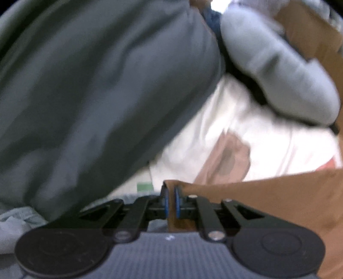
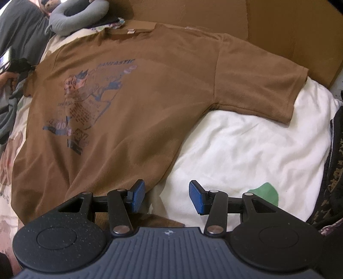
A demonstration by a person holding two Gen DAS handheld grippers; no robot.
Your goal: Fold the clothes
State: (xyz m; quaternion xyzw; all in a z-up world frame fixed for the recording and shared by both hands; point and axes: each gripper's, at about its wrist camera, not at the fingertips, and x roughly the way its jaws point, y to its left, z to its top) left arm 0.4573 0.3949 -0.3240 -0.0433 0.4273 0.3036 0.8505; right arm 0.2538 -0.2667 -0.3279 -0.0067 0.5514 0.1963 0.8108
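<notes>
Covering most of the bed (image 2: 246, 150), the brown T-shirt (image 2: 133, 90) is spread print-up, collar toward the far edge, one sleeve laid out over the white cover. A fold appears to be in hand: the left gripper (image 1: 171, 202) is pinched shut on a brown edge, while the right gripper (image 2: 166, 196) hangs open above the near hem, apparently needing its own hold. Grey clothing (image 1: 96, 96) and a neck pillow (image 2: 79, 17) crowd the bed's left side.

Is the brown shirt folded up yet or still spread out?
Mostly spread out: the brown shirt lies flat on the white blanket, sleeve out, picture showing.
</notes>
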